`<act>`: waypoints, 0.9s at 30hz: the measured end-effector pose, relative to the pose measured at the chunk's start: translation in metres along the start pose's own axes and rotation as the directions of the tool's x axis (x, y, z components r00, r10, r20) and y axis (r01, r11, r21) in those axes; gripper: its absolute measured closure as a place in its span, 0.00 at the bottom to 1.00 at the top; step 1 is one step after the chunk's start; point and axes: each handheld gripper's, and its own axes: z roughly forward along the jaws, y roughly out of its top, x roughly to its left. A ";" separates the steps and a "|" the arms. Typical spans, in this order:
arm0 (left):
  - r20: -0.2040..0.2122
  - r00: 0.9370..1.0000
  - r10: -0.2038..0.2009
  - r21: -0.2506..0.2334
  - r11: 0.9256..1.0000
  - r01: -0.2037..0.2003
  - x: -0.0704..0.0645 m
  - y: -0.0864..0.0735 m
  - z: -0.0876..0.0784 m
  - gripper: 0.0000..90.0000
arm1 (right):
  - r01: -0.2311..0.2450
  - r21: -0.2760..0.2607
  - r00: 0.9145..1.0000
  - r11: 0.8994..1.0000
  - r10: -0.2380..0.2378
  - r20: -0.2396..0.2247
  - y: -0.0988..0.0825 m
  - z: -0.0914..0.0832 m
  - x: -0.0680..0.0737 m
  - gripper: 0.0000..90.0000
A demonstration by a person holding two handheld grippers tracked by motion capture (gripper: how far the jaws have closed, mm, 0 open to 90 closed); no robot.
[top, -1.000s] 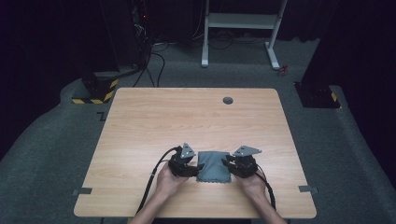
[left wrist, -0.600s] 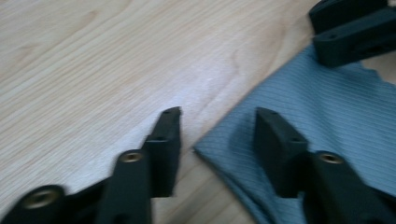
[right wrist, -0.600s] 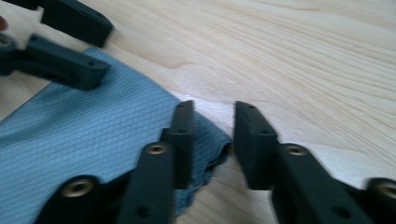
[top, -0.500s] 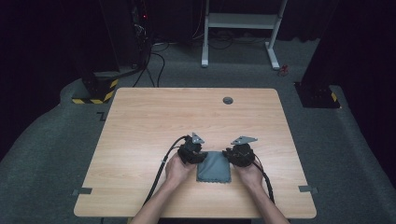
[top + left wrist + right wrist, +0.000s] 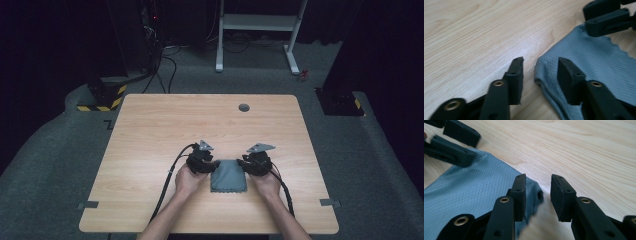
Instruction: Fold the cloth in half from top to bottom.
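Grey cloth [image 5: 229, 176] lies folded flat on the wooden surface [image 5: 150, 135], near its front edge. Left gripper [image 5: 539, 71] at the cloth's far left corner, right gripper [image 5: 537, 192] at its far right corner. Both sets of fingers just opened, now apart, clamping nothing; a cloth corner sits between each pair.

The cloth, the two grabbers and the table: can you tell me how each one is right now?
grey cloth: folded, lying flat on the table, between the two grippers.
left gripper: jaws apart, just been opening, astride the cloth's corner, not pinching it.
right gripper: jaws apart, just been opening, the cloth's other corner beside one jaw, not gripped.
wooden table: bare apart from the cloth and a small round grommet.
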 end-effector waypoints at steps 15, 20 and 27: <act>-0.249 0.964 -0.092 -0.090 0.993 0.072 0.047 -0.084 -0.082 0.47 | -0.142 -0.051 0.969 0.989 0.149 0.198 -0.078 -0.078 -0.042 0.64; -0.276 0.956 -0.104 -0.077 0.993 0.086 0.052 -0.098 -0.087 0.43 | -0.142 -0.042 0.961 0.989 0.148 0.235 -0.082 -0.081 -0.044 0.59; -0.281 0.953 -0.109 -0.071 0.993 0.092 0.052 -0.099 -0.087 0.36 | -0.138 -0.030 0.958 0.990 0.141 0.251 -0.081 -0.079 -0.041 0.46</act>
